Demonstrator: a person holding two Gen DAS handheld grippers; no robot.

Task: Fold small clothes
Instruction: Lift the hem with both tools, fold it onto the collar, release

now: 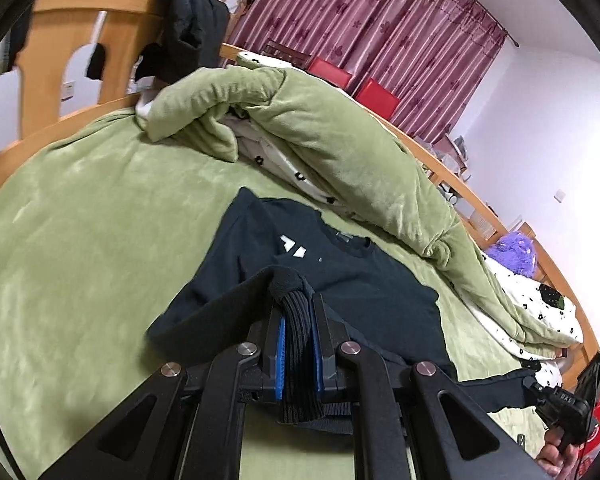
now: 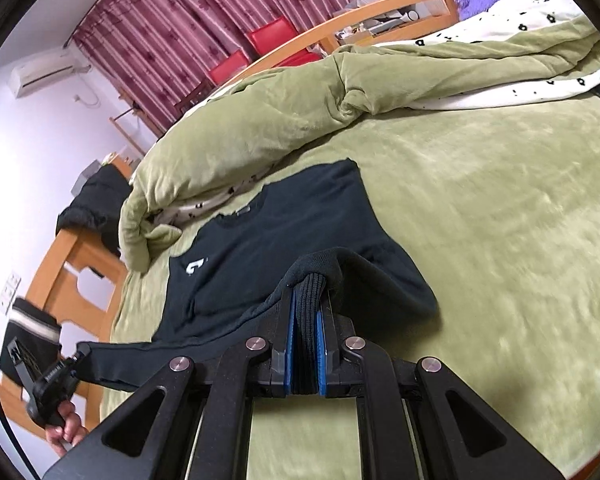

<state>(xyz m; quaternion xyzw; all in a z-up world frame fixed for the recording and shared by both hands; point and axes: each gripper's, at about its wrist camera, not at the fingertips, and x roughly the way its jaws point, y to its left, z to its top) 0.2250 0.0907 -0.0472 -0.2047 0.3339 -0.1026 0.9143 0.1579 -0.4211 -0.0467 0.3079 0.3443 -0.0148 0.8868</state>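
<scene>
- Dark navy long-sleeved sweatshirt [image 1: 332, 276], soft knit with white lettering on the chest and a ribbed hem: lies chest-up on the green plush bed cover [image 1: 84, 240], collar toward 12 o'clock in both wrist views, next to the rumpled green quilt with white flower-print lining [image 1: 332, 120].
- My left gripper [image 1: 300, 344]: jaws nearly closed, blue pads clamped on a bunch of the ribbed hem, which hangs down between them.
- My right gripper [image 2: 307, 344]: likewise almost closed, pinching a ribbed fold of hem at the other bottom corner. In the left view it shows at 4 o'clock, with the hem edge stretched taut between the two.
- Progress: judged early-to-middle. The bottom edge is off the cover and arched above the body; collar and chest are flat, lettering partly covered. No crease is laid down yet.
- Left to do, as I judge it: carry the hem toward the collar, set it down, release, and deal with the sleeves, whose position I cannot make out.
- Look of the fabric: thick, limp, sagging in a smooth roll beside each grip; the flat part shows few wrinkles.
</scene>
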